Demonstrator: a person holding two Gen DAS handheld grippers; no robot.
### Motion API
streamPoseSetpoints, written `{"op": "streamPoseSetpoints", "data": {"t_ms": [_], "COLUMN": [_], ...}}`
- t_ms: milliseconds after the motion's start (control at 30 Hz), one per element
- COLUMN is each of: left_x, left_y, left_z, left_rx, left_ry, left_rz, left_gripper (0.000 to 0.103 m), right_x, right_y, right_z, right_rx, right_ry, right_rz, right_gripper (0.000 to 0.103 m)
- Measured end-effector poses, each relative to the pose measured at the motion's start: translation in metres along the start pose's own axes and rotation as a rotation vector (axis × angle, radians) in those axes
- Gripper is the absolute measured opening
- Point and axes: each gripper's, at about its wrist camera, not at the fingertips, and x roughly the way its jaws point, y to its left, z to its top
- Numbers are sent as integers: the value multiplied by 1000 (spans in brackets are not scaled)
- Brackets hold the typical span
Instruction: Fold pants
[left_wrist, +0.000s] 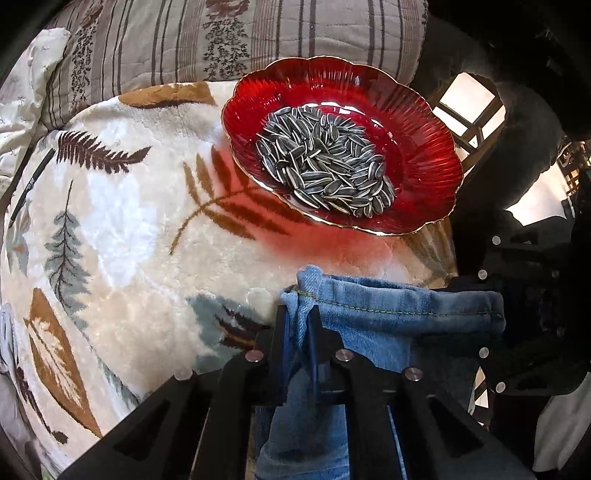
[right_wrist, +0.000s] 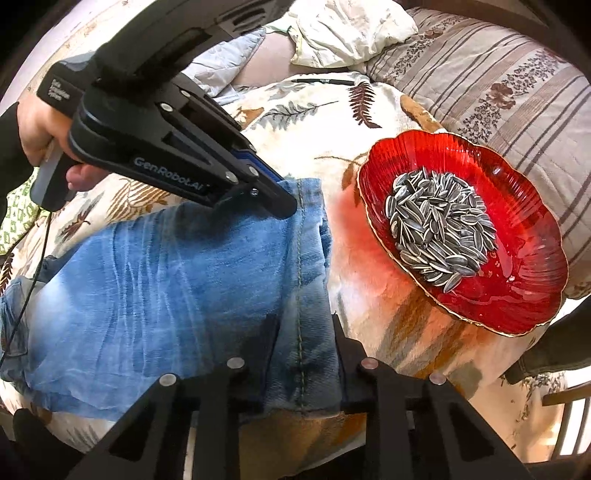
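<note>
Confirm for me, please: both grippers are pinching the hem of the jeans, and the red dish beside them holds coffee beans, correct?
Not quite: the red dish holds striped sunflower seeds, as the right wrist view shows. Both the left gripper and right gripper do pinch the jeans hem.

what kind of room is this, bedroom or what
Probably a bedroom or home living space: the jeans lie on a plush leaf-print blanket, with a striped quilted pillow behind and a red glass dish of sunflower seeds beside them.

It was a home, likely a bedroom: a bed lay under a plush leaf-print blanket (left_wrist: 122, 221), a striped quilted pillow (left_wrist: 221, 40) sat behind it, and a red dish (right_wrist: 517, 295) of sunflower seeds (right_wrist: 439, 229) rested on top.
</note>
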Motion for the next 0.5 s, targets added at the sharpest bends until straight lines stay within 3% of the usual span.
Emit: {"op": "streamPoseSetpoints", "data": {"t_ms": [100, 133, 167, 200, 233, 300, 500], "left_x": [6, 8, 11, 16, 21, 29, 38], "left_y": [2, 3, 4, 5, 7, 12, 24], "left_z": [-2, -2, -1, -1, -1, -5, -6], "left_rx": [2, 4, 5, 4, 3, 9, -21], "left_ry": [0, 1, 6, 26, 45, 58, 27], "left_rz": [-7, 0, 12, 48, 79, 99, 13], "left_gripper": [11, 20, 33, 64, 83, 84, 85], "right_x": [5, 8, 11, 15, 17, 21, 23], "right_y": [-2, -5, -7, -10, -12, -17, -14], "right_z": [-1, 0, 1, 1, 0, -1, -1], "right_rx": [12, 23, 31, 45, 54, 73, 55], "right_ry": [18, 27, 36, 52, 57, 68, 53], "right_rz": [0, -3, -3, -13, -15, -1, -3], "right_gripper": [30, 34, 38, 52, 65, 66, 67]}}
